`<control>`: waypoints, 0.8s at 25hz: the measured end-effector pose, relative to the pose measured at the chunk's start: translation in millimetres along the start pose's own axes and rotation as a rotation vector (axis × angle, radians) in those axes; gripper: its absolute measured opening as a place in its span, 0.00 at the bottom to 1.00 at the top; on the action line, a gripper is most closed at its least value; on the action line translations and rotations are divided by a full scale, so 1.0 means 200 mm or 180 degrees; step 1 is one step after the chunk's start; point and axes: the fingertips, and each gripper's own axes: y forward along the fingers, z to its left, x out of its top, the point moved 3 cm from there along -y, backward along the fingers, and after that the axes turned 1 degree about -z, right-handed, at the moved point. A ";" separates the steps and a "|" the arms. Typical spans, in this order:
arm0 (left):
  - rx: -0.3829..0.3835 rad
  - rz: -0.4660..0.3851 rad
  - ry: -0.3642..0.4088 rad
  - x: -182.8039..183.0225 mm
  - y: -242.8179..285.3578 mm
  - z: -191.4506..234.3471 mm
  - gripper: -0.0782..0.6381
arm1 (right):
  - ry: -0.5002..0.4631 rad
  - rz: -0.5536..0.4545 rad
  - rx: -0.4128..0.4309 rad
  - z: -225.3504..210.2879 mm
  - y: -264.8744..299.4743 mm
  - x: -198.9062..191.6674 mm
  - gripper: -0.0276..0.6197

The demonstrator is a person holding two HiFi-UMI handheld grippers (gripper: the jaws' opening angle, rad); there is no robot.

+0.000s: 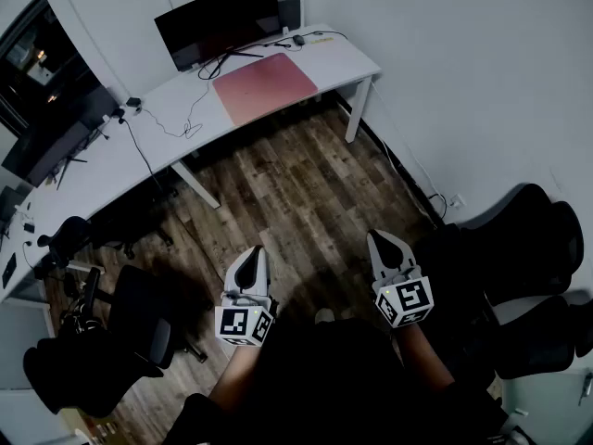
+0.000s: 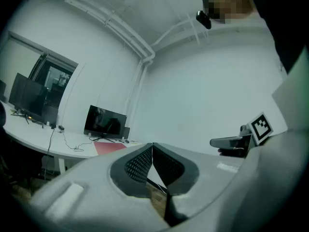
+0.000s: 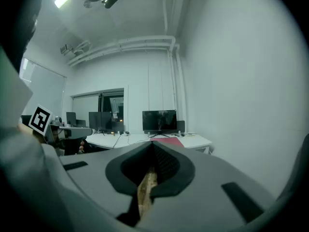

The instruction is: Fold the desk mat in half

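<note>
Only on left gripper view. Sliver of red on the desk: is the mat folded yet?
Observer: No. In the head view the desk mat lies flat and unfolded on the desk, in front of the monitor.
Operator: Right gripper holding anything?
Observer: No. Its own view shows the right gripper with its fingers together and nothing between them.
Operator: Anything in the way to the desk?
Observer: The head view shows just wooden floor ahead up to the desk. The office chairs stand off to both sides.

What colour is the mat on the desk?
The desk mat is pinkish red, clearest in the head view.
</note>
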 end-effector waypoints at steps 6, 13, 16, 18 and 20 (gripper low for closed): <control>-0.0001 -0.0026 0.0029 -0.02 0.03 -0.06 0.14 | -0.0067 0.0022 0.0009 -0.07 -0.03 -0.04 0.04; -0.0047 0.0004 0.0032 -0.03 0.05 -0.07 0.14 | 0.0027 -0.0037 0.0120 -0.07 -0.02 -0.04 0.04; -0.0102 -0.0023 -0.0076 -0.02 0.05 -0.09 0.14 | 0.0109 -0.0069 0.0149 -0.08 -0.03 -0.03 0.04; -0.0223 -0.0082 -0.0130 -0.01 0.05 -0.11 0.14 | 0.0134 -0.0108 0.0145 -0.10 -0.05 -0.03 0.04; -0.0326 -0.0093 -0.0070 -0.01 0.07 -0.13 0.14 | 0.0149 -0.0125 0.0167 -0.11 -0.06 -0.03 0.07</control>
